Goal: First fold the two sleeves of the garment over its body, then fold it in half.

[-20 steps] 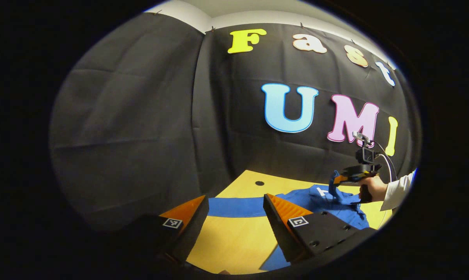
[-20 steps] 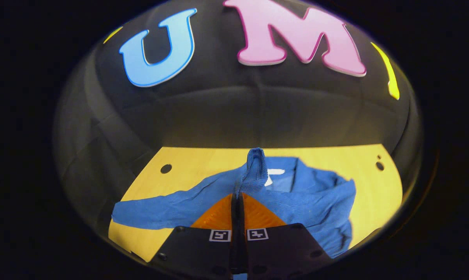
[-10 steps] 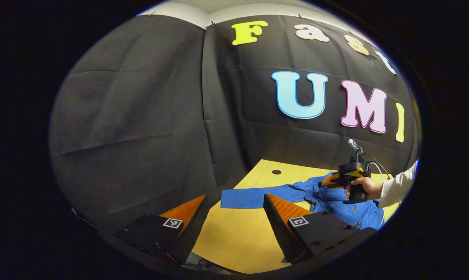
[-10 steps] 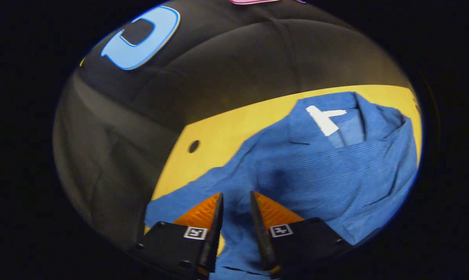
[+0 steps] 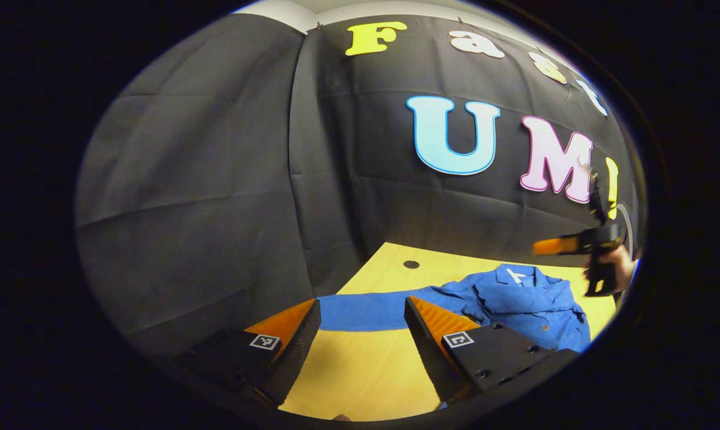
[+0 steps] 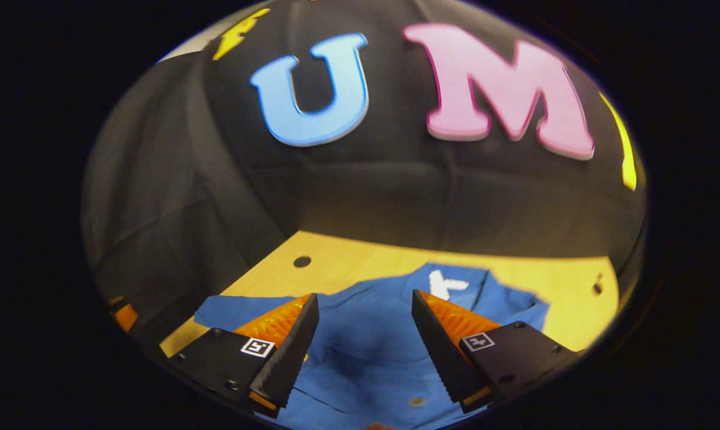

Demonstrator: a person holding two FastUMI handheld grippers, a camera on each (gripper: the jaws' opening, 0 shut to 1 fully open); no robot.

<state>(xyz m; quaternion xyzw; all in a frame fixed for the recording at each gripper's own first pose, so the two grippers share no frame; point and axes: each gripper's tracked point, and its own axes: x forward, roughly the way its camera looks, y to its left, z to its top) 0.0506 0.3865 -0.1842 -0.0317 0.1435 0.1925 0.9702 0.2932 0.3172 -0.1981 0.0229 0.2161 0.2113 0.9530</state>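
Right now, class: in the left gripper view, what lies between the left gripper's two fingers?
The left gripper is open. Between its fingers show bare yellow table and, farther off, the blue shirt's outstretched sleeve lying flat.

a: where is there room to pass?
b: bare table (image 5: 360,370) lies ahead of the left gripper (image 5: 360,334), whose fingers stand apart with nothing between them; only the flat blue sleeve (image 5: 360,310) crosses beyond them.
a: and on the other side?
b: the right gripper (image 6: 362,334) hangs spread above the shirt (image 6: 365,364), off the cloth. the black wall (image 5: 216,179) closes the table's far edge and left side.
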